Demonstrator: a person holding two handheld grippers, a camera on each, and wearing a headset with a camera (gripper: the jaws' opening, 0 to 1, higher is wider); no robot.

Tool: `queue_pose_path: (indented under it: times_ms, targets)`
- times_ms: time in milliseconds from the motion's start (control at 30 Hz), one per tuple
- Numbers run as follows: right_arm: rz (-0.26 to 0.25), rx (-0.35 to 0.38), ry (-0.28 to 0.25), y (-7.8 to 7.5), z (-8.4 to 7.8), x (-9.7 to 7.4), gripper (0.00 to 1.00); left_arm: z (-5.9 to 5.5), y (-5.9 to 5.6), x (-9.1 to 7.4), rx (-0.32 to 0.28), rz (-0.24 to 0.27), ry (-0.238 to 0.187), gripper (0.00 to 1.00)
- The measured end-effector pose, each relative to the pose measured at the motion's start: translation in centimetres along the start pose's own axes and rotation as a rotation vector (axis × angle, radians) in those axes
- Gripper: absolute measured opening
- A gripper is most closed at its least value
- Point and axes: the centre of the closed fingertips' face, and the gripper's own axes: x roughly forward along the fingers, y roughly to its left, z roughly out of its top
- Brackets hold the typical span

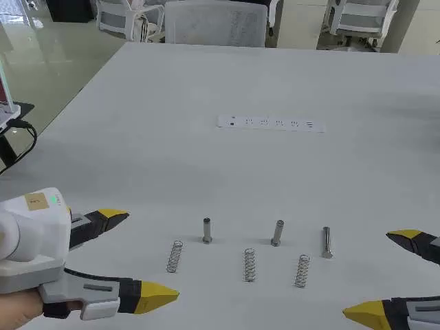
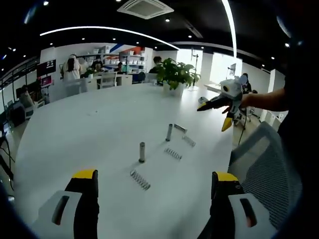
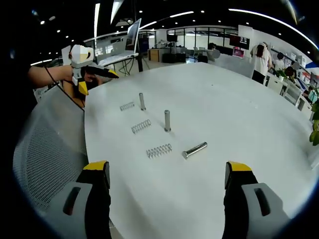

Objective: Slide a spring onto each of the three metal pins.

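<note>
Three metal pins sit on the white table [image 1: 227,172]. The left pin [image 1: 207,230] and the middle pin [image 1: 277,233] stand upright. The right pin [image 1: 326,243] lies on its side [image 3: 194,148]. Three springs lie flat just in front of them: left [image 1: 174,256], middle [image 1: 249,265] and right [image 1: 302,270]. My left gripper [image 1: 148,254] is open at the lower left, short of the left spring [image 2: 140,179]. My right gripper [image 1: 371,275] is open at the lower right, apart from the right spring [image 3: 159,150]. Neither holds anything.
A white power strip [image 1: 269,123] lies farther back on the table. Office chairs [image 1: 216,22] stand at the far edge. A mesh chair back [image 3: 45,144] is beside the near table edge. A potted plant [image 2: 175,74] stands at the table's end.
</note>
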Motion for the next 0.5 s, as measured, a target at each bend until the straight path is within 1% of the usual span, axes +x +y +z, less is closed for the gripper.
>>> queue_pose_path:
  times_ms: [233, 367, 400, 500]
  targets:
    - [0.007, -0.004, 0.007, 0.39, -0.03, 0.15, 0.94, -0.23, 0.04, -0.17, 0.007, 0.001, 0.011, 0.89]
    - [0.009, -0.006, 0.011, 0.35, -0.11, 0.18, 0.94, -0.09, 0.11, -0.20, 0.004, 0.004, 0.004, 0.91]
    - [0.007, -0.006, 0.013, 0.30, -0.10, 0.21, 0.94, -0.10, 0.10, -0.24, 0.004, 0.001, 0.007, 0.91]
    - [0.005, -0.007, 0.009, 0.16, 0.06, 0.18, 0.94, 0.08, 0.23, -0.28, -0.003, 0.002, -0.002, 0.91]
